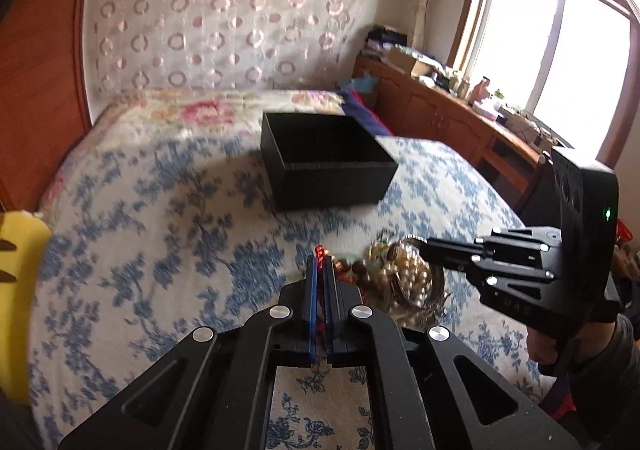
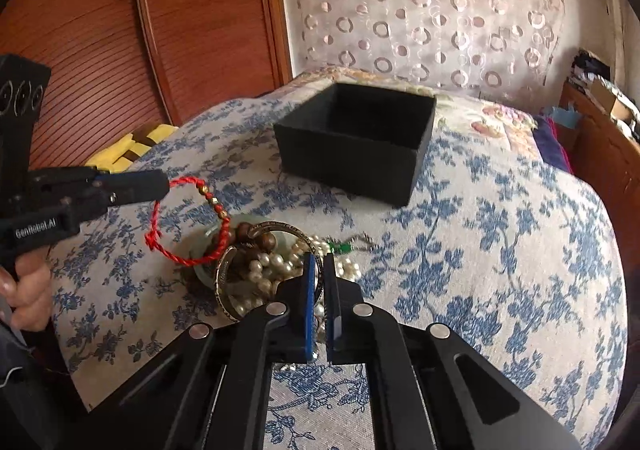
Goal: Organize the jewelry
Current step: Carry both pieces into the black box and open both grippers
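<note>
Red cord bracelet point(image 2: 188, 224) clamped at one end in left claw point(image 2: 166, 184), hanging free above bedspread point(image 2: 500, 250), plain only from right wrist; from left wrist, just a red scrap point(image 1: 318, 250) at the tips of left claw point(image 1: 320, 262), fingers nearly together.

Right claw point(image 2: 319, 262) pinched on metal bangle point(image 2: 256, 270), rim passing between blue pads point(image 2: 309, 290); from left wrist, right claw point(image 1: 422, 244) reaching into jewelry pile point(image 1: 404, 274), grip itself not clear there, blurred.

Pile of pearl strand point(image 2: 264, 270), brown wooden beads point(image 2: 256, 240), green piece point(image 2: 340, 248) on bed, just in front of both claws; lower part hidden behind right claw's body.

Black box point(image 2: 352, 154) open, lidless, farther back on bed, apart from pile; inside dark, contents not discernible. Same box point(image 1: 328, 174) seen from left wrist.

Window point(image 1: 560, 62) and wooden cabinet point(image 1: 440, 110) only in left view; yellow cloth point(image 2: 128, 148) clearer in right.
</note>
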Demonstrator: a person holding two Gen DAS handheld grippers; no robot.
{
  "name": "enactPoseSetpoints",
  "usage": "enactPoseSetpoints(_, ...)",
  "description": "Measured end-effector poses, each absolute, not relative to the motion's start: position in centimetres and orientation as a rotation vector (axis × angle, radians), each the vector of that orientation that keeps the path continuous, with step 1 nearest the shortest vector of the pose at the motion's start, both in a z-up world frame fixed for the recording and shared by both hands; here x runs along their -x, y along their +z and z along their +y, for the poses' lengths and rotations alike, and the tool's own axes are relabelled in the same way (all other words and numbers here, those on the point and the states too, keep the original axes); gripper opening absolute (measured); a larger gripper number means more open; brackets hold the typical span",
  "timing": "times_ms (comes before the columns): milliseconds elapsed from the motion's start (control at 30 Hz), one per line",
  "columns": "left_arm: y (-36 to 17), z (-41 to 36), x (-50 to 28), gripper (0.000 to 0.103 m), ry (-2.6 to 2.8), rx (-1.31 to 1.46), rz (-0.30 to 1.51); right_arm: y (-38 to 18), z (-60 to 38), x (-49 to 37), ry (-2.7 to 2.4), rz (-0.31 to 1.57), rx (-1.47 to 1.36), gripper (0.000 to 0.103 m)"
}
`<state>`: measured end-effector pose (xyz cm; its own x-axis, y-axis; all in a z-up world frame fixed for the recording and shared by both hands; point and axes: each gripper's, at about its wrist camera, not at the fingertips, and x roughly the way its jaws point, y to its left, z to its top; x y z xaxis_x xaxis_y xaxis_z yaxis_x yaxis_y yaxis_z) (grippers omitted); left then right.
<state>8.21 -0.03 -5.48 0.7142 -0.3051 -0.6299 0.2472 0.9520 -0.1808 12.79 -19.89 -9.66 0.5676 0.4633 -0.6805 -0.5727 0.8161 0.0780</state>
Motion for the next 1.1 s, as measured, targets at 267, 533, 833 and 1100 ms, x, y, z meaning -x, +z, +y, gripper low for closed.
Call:
enactPoseSetpoints(267,-3.8,0.2,-8.8,0.002,-0.291,0.060,0.661,-7.6,-19.7,-12.9,0.604,0.699,0.170,0.005)
enactPoseSetpoints(533,-2.8,-0.2,-10.4,0.002,-0.280,0.011,0.626,-6.1,-19.6,-16.8,0.554,0.667,0.180,0.005)
enactPoseSetpoints(833,-1.9,-0.4,-13.0,0.002,-0.250,-0.033,0.610,-5.5,-19.1,-22.8,0.491,0.640,0.201,0.005)
enactPoseSetpoints(1100,-0.2,-1.1,-15.4,0.002,-0.247,-0.045,0.588,-6.3,-17.9,-25.9,0.465,0.656,0.235,0.005)
